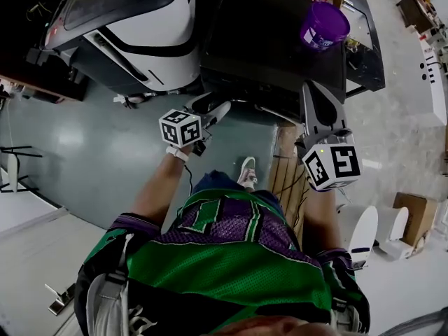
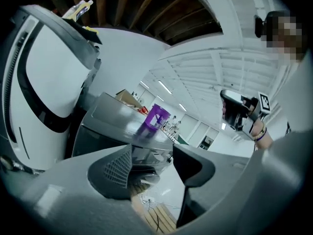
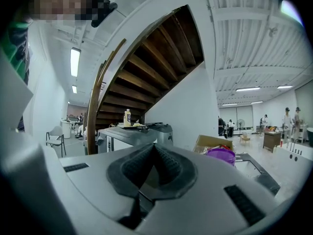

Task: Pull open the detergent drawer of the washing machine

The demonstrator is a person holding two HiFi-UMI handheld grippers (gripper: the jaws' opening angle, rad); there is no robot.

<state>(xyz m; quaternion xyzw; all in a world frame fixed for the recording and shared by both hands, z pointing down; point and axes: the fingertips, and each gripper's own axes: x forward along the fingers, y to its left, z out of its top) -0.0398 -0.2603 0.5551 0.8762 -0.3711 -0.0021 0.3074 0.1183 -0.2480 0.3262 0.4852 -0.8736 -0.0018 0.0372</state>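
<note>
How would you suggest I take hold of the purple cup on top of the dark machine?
Grip the purple cup across its side wall, below the rim, coming in level from the front of the dark machine. It stands upright with round sides, so jaws opened wide would likely straddle it; the right gripper looks nearer.

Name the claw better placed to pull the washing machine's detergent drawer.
Left, probably. The left claw is open and faces the front of the washing machine, below the purple cup. The right claw is shut and looks over the machine's top.
</note>
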